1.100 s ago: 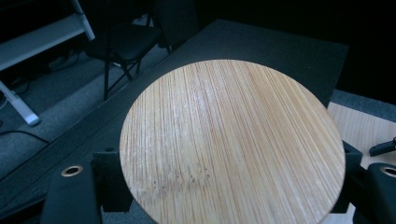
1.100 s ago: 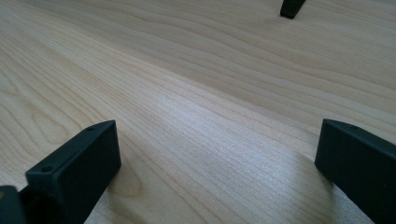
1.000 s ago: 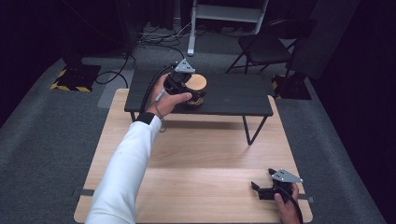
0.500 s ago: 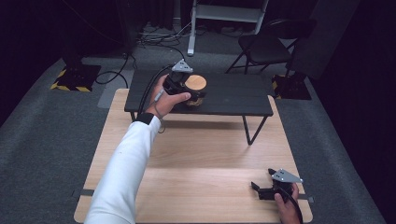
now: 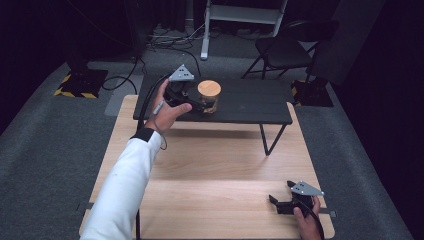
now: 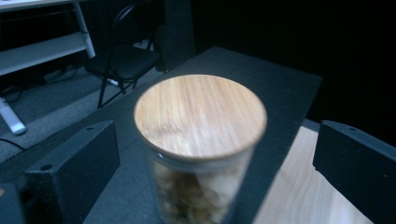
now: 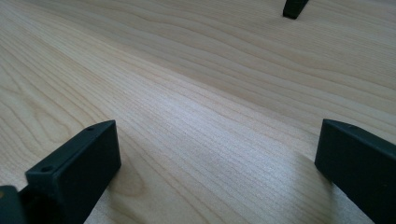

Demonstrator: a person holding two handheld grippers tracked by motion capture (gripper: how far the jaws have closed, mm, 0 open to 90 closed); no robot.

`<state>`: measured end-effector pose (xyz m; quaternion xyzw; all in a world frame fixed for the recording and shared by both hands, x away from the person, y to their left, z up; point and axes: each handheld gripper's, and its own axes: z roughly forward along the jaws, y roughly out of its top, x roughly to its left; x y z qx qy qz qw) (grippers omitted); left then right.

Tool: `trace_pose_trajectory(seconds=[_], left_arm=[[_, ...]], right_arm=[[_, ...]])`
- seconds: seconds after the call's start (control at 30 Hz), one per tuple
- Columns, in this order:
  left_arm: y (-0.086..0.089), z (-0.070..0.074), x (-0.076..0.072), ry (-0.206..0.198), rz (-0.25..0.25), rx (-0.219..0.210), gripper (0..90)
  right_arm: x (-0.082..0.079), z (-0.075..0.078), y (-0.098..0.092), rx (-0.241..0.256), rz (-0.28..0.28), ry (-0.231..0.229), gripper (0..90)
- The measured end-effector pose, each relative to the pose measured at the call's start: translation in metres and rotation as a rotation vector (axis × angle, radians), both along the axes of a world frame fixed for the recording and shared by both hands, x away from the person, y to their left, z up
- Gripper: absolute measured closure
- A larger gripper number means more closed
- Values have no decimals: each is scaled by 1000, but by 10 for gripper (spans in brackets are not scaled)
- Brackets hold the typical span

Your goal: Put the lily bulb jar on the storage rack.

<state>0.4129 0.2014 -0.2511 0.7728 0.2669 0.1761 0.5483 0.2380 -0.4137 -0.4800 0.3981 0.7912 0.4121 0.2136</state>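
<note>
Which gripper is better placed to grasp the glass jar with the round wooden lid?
Left. The left gripper has its open jaws on both sides of the glass jar; the right gripper rests far away on the light wooden table.

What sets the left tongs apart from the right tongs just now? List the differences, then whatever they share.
The left tongs reach out over the raised black shelf, while the right tongs rest low on the wooden table near its close edge. The left tongs have a glass jar with a wooden lid between their jaws, not yet touched; the right tongs have bare wood between theirs. Shared: both are open, black, and hand-held.
</note>
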Motion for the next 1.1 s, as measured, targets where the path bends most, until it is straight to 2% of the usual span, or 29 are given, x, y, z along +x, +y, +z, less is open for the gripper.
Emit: trace_pose_trajectory(seconds=[0.07, 0.13, 0.2, 0.23, 0.3, 0.4, 0.47, 0.5, 0.57, 0.6, 0.63, 0.67, 0.77, 0.8, 0.83, 0.9, 0.97, 1.1], left_arm=[[-1, 0, -6, -8, 5, 9, 4], [1, -10, -21, -37, -7, -8, 4], [-1, -15, -30, -63, -14, -1, 4], [-1, -15, -30, -63, -14, -1, 4], [-3, -22, -42, -93, 0, -1, 4], [-5, -31, -57, -93, 29, -23, 4], [-5, -40, -70, -103, 45, -19, 4], [-5, -40, -70, -103, 45, -19, 4], [-4, -49, -82, -113, 63, -6, 4], [-4, -49, -82, -113, 63, -6, 4], [-2, -57, -90, -113, 70, -12, 4], [-2, -57, -90, -113, 70, -12, 4], [4, -75, -104, -113, 67, -2, 4], [4, -75, -104, -113, 67, -2, 4], [7, -84, -110, -106, 74, -10, 4], [9, -88, -112, -105, 76, -10, 4], [8, -96, -121, -117, 99, 14, 4], [13, -117, -133, -102, 98, -8, 4]], right_arm=[[0, 0, 0, 0, 0, 0, 0], [0, 0, 0, 0, -1, 1, 0], [0, 0, 0, 0, -1, 0, 0], [0, 0, 0, -1, -1, -1, 0], [0, 0, 0, 0, -1, 0, 0], [0, 0, 0, 0, -1, -1, 0], [0, 0, 0, -1, -1, -1, 0], [0, 0, 0, -1, -1, -1, 0], [0, 0, 0, -1, -2, -1, 0], [0, 0, 0, -1, -2, -1, 0], [-1, 0, 0, -1, -2, -1, 0], [-1, 0, 0, -1, -2, -1, 0], [-1, 0, 0, -1, -3, -1, 0], [-1, 0, 0, -1, -3, 0, 0], [-1, 0, 0, -1, -3, -1, 0], [-1, 0, 0, -1, -3, -1, 0], [-1, 0, 0, -1, -3, -1, 0], [-1, 0, 0, -1, -3, -1, 0]])
